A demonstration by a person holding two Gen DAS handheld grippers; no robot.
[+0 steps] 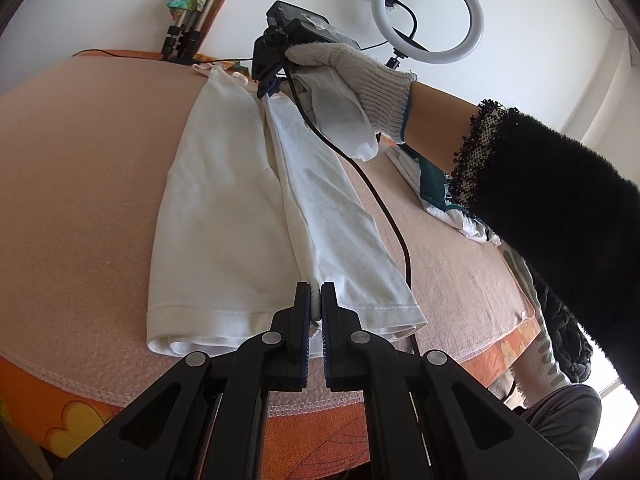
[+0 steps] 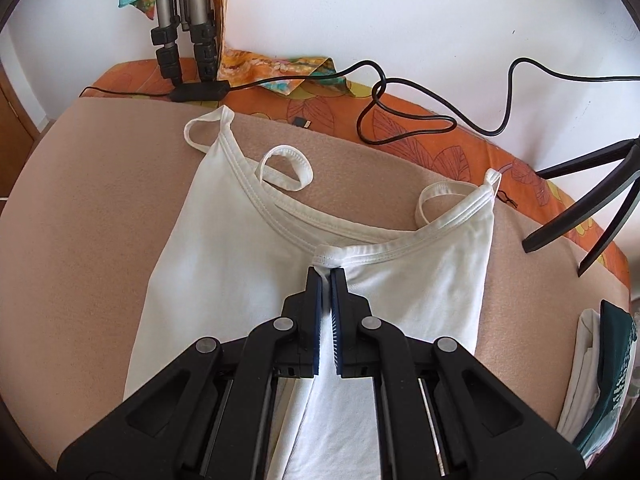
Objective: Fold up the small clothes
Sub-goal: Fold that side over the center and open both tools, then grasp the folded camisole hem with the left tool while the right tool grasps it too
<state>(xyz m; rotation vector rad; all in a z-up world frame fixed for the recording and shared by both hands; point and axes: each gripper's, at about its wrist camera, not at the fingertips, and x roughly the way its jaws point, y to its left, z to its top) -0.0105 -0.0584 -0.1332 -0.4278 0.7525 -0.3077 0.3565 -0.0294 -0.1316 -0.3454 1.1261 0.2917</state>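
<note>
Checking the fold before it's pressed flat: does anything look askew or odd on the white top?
One thing: the glove on the hand holding the right tool has a torn, frayed thumb tip. The white top is mid-fold, so its uneven straps look normal.

no text, labels or numbers legible

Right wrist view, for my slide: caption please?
Right gripper pinches a white camisole neckline over the beige blanket.
</note>
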